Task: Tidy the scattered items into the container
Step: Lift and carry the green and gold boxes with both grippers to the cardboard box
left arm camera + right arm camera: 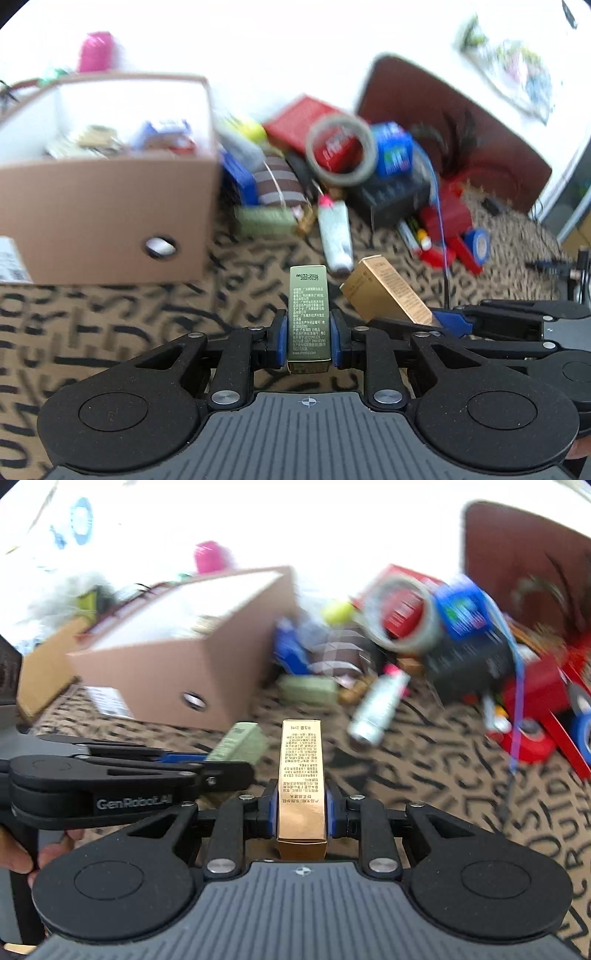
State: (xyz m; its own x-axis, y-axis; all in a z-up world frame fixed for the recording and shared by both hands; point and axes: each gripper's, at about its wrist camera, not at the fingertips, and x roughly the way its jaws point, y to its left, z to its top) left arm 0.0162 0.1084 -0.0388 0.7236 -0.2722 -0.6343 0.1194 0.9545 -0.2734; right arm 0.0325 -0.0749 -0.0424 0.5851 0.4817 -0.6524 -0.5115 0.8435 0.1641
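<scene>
The cardboard box [107, 206] sits ahead and left of both grippers. My left gripper [308, 328] is clamped on a green carton [308, 317]; my right gripper [300, 808] pinches a gold carton [301, 786], held alongside.

The cardboard box [107, 206] sits to the left on the patterned mat [110, 332], with small packets [162, 136] lying inside it. Right of the box, a heap of clutter: a tape roll [341, 149] props on top of the pile, a tube [334, 232] lies in front of it, nearer the cameras. Behind the heap stands a chair [461, 122]. The left gripper [308, 332] holds one carton [308, 317]; just to its right, the right gripper [300, 808] holds another carton [301, 775].
</scene>
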